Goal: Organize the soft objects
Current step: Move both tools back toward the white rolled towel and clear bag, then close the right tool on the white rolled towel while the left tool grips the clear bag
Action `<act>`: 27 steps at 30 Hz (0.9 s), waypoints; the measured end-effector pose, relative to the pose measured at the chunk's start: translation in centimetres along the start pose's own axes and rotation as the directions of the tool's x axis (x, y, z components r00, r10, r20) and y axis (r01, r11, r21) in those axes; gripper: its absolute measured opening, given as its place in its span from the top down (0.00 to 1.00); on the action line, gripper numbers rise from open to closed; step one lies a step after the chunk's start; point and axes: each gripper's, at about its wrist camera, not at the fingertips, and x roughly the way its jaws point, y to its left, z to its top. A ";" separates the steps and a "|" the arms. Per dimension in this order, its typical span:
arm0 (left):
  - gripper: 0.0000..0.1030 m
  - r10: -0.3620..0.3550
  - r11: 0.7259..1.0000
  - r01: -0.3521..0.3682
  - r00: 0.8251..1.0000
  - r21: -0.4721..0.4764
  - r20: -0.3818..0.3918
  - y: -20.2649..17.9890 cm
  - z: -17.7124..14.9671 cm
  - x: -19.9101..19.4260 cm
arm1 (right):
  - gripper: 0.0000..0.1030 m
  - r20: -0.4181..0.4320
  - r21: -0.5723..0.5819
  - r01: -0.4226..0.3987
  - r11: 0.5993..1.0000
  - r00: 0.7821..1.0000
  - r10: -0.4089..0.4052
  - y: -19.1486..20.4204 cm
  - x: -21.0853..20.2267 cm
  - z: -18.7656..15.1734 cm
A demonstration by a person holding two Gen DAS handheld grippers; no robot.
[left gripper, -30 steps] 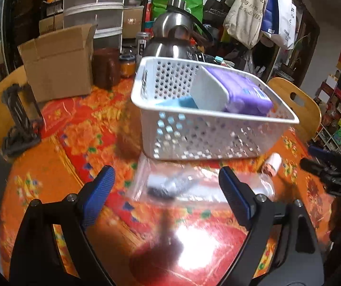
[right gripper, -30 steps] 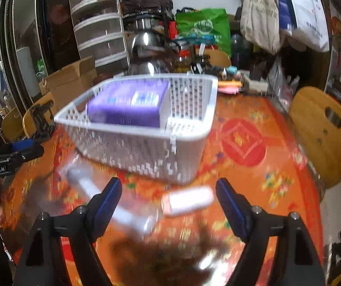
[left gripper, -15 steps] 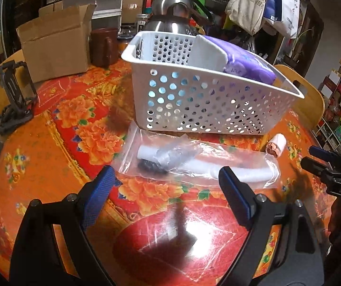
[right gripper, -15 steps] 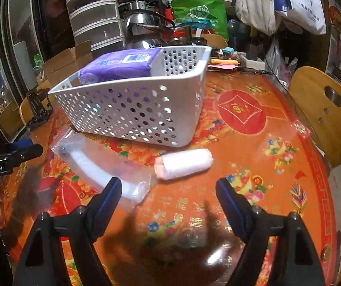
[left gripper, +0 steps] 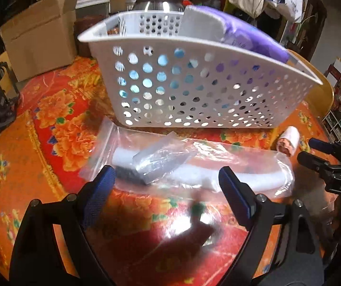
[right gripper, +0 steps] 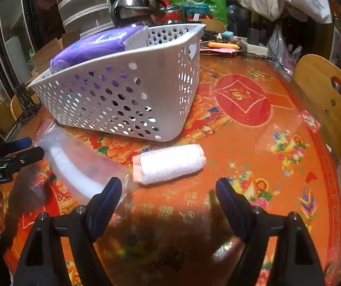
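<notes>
Clear plastic bag (left gripper: 194, 164) lies before the wide, empty left hand-held gripper (left gripper: 167, 186); right hand-held gripper (right gripper: 168, 190) likewise.

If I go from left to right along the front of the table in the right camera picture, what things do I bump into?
Left gripper → clear plastic bag → white rolled cloth → bare flowered tablecloth → wooden chair.

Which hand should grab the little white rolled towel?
Probably the right. The right hand-held gripper hangs open just before the small white rolled cloth; the left hand-held gripper faces the clear plastic bag.
</notes>
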 end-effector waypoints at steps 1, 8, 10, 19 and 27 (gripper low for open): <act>0.15 -0.004 1.000 0.004 1.000 -0.006 -0.007 0.0 0.1 0.4 | 0.21 -0.009 -0.007 0.012 1.000 1.000 -0.012 0.0 0.4 0.3; 0.15 0.017 1.000 -0.017 1.000 0.000 -0.010 0.1 0.5 1.4 | 0.21 -0.040 -0.030 0.023 0.999 0.999 -0.024 0.0 2.5 1.5; 0.15 0.023 1.000 -0.023 1.000 0.010 -0.016 0.1 0.6 1.8 | 0.21 -0.040 -0.037 0.019 0.999 0.999 -0.020 0.1 2.9 1.6; 0.15 0.058 0.998 -0.058 0.998 0.033 -0.005 -0.1 0.6 2.4 | 0.22 -0.040 -0.042 0.011 0.999 0.999 -0.012 0.4 3.5 1.5; 0.53 0.080 0.992 -0.082 0.996 0.099 0.028 -1.6 -0.2 1.7 | 0.26 -0.035 -0.080 0.053 0.995 0.998 -0.056 1.2 3.6 1.0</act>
